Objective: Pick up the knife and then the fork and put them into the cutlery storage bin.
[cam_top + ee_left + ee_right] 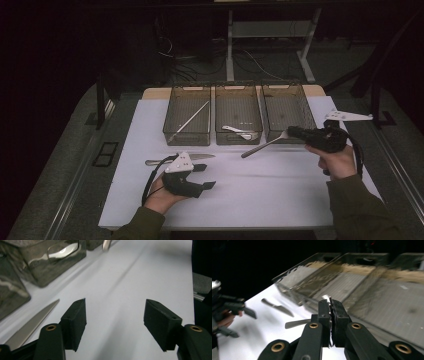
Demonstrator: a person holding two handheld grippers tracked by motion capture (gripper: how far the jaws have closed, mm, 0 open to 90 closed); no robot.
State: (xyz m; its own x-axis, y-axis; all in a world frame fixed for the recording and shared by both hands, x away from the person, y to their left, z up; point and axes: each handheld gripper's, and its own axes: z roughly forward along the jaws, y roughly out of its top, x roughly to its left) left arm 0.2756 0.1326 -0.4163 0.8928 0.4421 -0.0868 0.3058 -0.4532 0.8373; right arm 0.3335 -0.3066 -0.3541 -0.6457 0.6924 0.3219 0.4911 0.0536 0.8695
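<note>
White-covered surface [250, 195] carries three clear bins [238, 112] in a row at its far edge, with a knife [192, 158] lying flat in front of the left bin, long axis roughly across the surface, serrated blade end nearest the left tongs. Right tongs [294, 132], jaws pressed together, pinch a fork [265, 145] by its head just before the right bin; the fork is held above the surface, long axis slanting, handle pointing down-left toward the person. Left tongs [207, 176] spread with nothing between them, low over the surface near the knife.
</note>
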